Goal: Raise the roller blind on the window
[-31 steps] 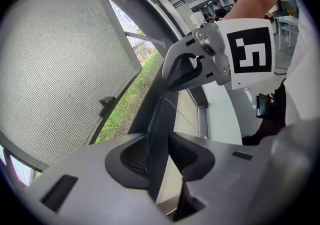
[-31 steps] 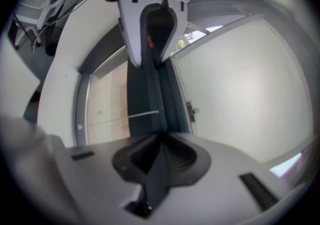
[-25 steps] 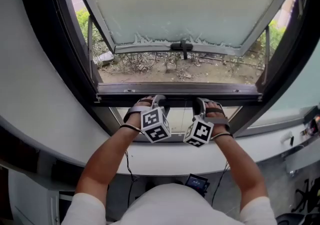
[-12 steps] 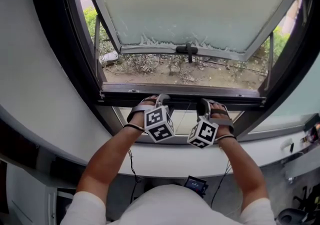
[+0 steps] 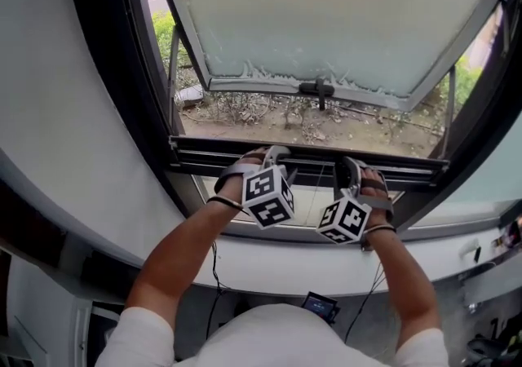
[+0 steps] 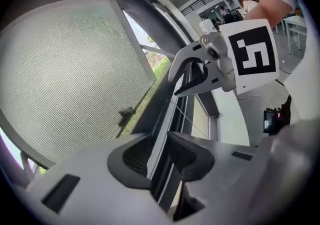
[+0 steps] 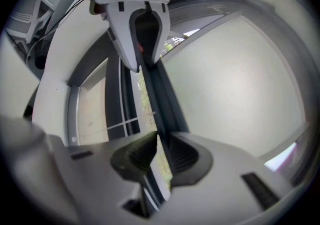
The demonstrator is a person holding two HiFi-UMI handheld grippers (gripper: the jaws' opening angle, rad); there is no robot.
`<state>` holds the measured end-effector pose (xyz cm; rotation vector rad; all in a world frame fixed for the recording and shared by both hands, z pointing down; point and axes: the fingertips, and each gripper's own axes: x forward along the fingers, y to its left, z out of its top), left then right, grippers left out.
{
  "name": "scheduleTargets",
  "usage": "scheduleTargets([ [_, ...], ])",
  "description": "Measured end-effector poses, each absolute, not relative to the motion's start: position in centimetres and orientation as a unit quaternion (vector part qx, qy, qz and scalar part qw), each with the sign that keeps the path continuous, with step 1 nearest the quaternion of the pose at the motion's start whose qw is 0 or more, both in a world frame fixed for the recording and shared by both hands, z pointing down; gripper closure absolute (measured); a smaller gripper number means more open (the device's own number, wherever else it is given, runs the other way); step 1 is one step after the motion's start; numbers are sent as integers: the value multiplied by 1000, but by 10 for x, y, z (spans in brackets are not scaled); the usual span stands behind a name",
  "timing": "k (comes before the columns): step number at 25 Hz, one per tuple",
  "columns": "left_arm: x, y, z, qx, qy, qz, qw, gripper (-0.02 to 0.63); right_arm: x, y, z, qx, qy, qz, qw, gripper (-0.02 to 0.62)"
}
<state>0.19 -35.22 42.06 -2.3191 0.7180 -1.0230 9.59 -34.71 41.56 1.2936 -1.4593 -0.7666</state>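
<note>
The left gripper (image 6: 159,153) and right gripper (image 7: 159,156) stayed clamped on the blind's rail (image 5: 204,153). It had risen slightly toward the open window sash (image 5: 326,23). The raising looked barely begun.

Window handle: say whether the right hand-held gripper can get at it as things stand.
Probably not: the right hand-held gripper is shut on the blind's bottom bar, and the window handle sits beyond that bar, on the tilted-out sash.

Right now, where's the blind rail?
Head view: the blind rail runs left to right at centre, below the sash handle. The left gripper and right gripper are both clamped on its middle.
</note>
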Motion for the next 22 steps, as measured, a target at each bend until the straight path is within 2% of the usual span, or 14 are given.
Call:
scheduleTargets([
  [22,-4,-353,346,-857,263,-345,277,497,90,-349,336,597,-620,-321,395,526],
])
